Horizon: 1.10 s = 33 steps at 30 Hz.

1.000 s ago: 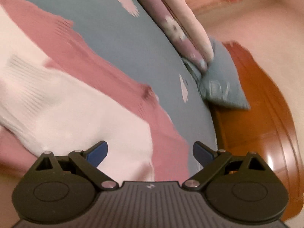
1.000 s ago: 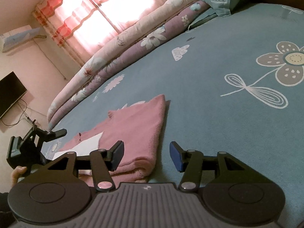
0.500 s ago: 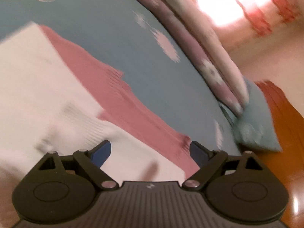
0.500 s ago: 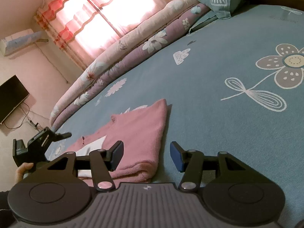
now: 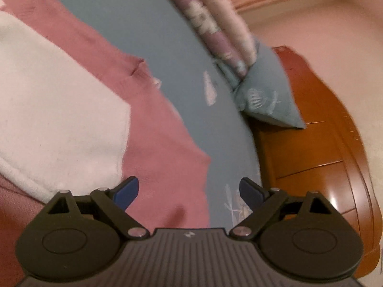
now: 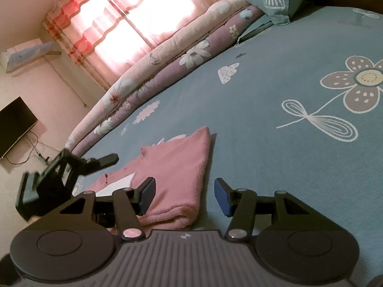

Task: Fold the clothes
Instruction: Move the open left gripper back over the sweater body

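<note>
Here no brand name or readable writing shows; only a small pale mark sits on each hand-held gripper body. The pink-and-white garment (image 5: 153,148) lies folded on the blue flowered bed sheet (image 6: 275,124), near the bed's near-left part. The left hand-held gripper (image 5: 189,192) hovers over the garment's pink corner with its jaws wide and nothing pinched between them; they have narrowed slightly within the last second. Compared with a second ago, its view has slid along the garment, so the pink corner and bare sheet now lie between its fingers instead of the white panel. The right hand-held gripper (image 6: 184,196) stands half open, holding nothing, the garment's folded edge just beyond its left finger (image 6: 146,195); it has stayed put. In its view the left hand-held gripper has moved further in over the garment.
</note>
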Each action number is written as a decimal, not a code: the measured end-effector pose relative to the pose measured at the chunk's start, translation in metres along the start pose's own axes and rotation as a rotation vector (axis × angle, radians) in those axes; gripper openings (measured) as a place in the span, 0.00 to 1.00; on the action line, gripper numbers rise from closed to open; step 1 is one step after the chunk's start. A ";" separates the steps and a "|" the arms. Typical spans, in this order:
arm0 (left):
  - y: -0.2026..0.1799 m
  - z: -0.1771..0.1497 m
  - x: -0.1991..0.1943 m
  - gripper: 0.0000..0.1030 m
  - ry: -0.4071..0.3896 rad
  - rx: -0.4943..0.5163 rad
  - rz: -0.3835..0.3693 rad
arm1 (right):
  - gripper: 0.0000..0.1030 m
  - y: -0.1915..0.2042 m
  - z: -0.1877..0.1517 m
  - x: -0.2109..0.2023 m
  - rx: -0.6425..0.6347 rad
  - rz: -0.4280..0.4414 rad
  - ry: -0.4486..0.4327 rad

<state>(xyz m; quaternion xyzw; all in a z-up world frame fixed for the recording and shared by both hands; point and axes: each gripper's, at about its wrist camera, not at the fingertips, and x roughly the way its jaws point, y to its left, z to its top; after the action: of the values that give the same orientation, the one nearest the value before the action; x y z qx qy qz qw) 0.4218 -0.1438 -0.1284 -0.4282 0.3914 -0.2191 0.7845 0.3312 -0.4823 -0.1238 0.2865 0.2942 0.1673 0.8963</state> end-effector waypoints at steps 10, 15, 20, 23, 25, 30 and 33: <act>-0.010 -0.011 0.005 0.93 0.088 -0.063 -0.032 | 0.58 0.005 0.000 0.002 0.000 -0.002 0.002; -0.017 -0.025 -0.012 0.93 0.135 0.036 -0.002 | 0.59 0.012 -0.001 0.006 -0.029 -0.014 0.018; -0.019 0.015 -0.084 0.93 -0.035 0.075 -0.047 | 0.60 0.016 -0.003 0.008 -0.036 -0.033 0.027; -0.005 0.049 -0.115 0.93 -0.129 0.064 -0.048 | 0.60 0.020 -0.004 0.011 -0.046 -0.043 0.032; 0.016 0.066 -0.126 0.93 -0.159 0.006 -0.041 | 0.61 0.024 -0.006 0.014 -0.056 -0.050 0.040; 0.066 0.069 -0.125 0.93 -0.143 -0.066 0.019 | 0.61 0.033 -0.013 0.028 -0.091 -0.081 0.066; 0.092 0.065 -0.122 0.92 -0.155 -0.121 0.080 | 0.65 0.040 -0.017 0.034 -0.127 -0.101 0.078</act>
<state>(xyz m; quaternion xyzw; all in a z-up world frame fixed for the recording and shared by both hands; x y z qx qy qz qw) 0.4017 0.0206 -0.1328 -0.4743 0.3589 -0.1299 0.7933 0.3414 -0.4286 -0.1255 0.2072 0.3318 0.1510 0.9078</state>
